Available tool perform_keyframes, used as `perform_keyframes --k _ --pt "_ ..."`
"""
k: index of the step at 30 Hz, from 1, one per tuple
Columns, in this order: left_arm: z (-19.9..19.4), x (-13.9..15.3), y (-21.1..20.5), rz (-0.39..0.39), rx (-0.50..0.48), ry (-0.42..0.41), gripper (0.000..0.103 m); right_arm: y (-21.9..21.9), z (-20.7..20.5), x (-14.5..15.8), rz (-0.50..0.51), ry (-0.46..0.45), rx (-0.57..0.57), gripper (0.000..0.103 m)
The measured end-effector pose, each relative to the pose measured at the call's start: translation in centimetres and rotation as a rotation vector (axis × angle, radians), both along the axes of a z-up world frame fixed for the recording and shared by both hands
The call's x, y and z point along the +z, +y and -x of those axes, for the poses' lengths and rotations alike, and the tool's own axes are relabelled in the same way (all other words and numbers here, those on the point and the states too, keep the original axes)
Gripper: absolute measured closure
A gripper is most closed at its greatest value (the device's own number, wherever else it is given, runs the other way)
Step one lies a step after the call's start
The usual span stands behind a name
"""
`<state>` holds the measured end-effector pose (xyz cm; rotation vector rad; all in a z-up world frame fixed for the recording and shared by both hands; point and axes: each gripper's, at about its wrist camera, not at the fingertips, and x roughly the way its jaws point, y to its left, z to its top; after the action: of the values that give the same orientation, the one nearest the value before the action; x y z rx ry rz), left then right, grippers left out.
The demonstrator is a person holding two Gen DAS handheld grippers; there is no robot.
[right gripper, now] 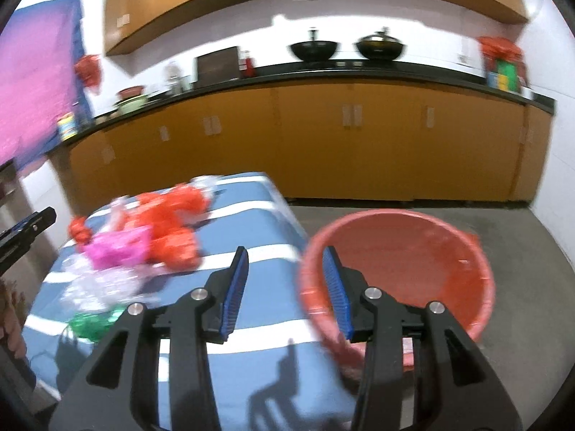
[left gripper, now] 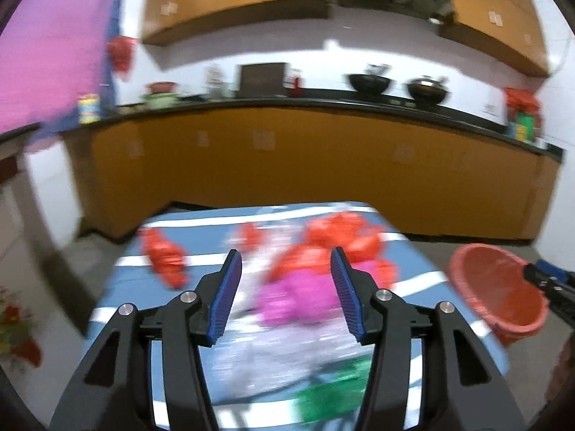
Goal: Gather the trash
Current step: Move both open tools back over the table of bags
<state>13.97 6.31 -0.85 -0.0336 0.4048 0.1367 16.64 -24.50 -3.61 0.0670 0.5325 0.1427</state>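
**Both grippers empty above the striped table; trash heaped on the cloth, bin on the floor alongside**

I see a kitchen run of orange base cabinets [right gripper: 323,143] under a black countertop [right gripper: 359,68], with matching wall cabinets [left gripper: 233,0] above. Two dark woks [right gripper: 314,50] stand on the countertop. A pink and blue hanging [left gripper: 54,54] covers the wall at the left.

In front of the cabinets stands the table [right gripper: 251,237], covered with a blue cloth with white stripes. On the grey floor, just beside the table's right edge, I see the red bin [right gripper: 413,251], round and open at the top; no trash shows inside it in the right wrist view.

The trash lies on the cloth in one loose heap. It comprises red plastic bags [left gripper: 337,240], clear crinkled plastic [left gripper: 287,352], a pink bag [left gripper: 294,298] and a green wrapper [left gripper: 330,388]. A separate red bag [left gripper: 165,255] lies apart at the left of the heap. Motion blur hides finer detail.

The left gripper [left gripper: 285,265] points down toward the heap. Its jaws stand moderately apart with nothing between the blue pads [left gripper: 226,298].

The right gripper [right gripper: 285,262] points at the gap between the table edge and the bin rim. Its jaws stand partly apart and hold nothing.
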Motion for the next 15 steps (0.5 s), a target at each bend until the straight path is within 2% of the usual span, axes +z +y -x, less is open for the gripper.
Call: perform_keyframes --k 4,8,12,15 --pt "2.5 -0.9 5.2 0.043 0.141 -0.001 0.048 5.6 1.2 -0.2 -0.023 0.016 0.108 0.056" --pt "4.4 -1.8 8.4 0.082 0.223 0.005 0.046 10.7 2.9 -1.2 -0.029 0.044 0.201 0.054" --pt "5.7 -3.0 10.3 0.09 0.249 0.02 0.045 14.8 4.2 -2.7 0.02 0.048 0.246 0.048" --pt "6.7 -3.9 11.3 0.104 0.256 0.028 0.045 16.2 3.9 -3.6 0.042 0.064 0.224 0.048"
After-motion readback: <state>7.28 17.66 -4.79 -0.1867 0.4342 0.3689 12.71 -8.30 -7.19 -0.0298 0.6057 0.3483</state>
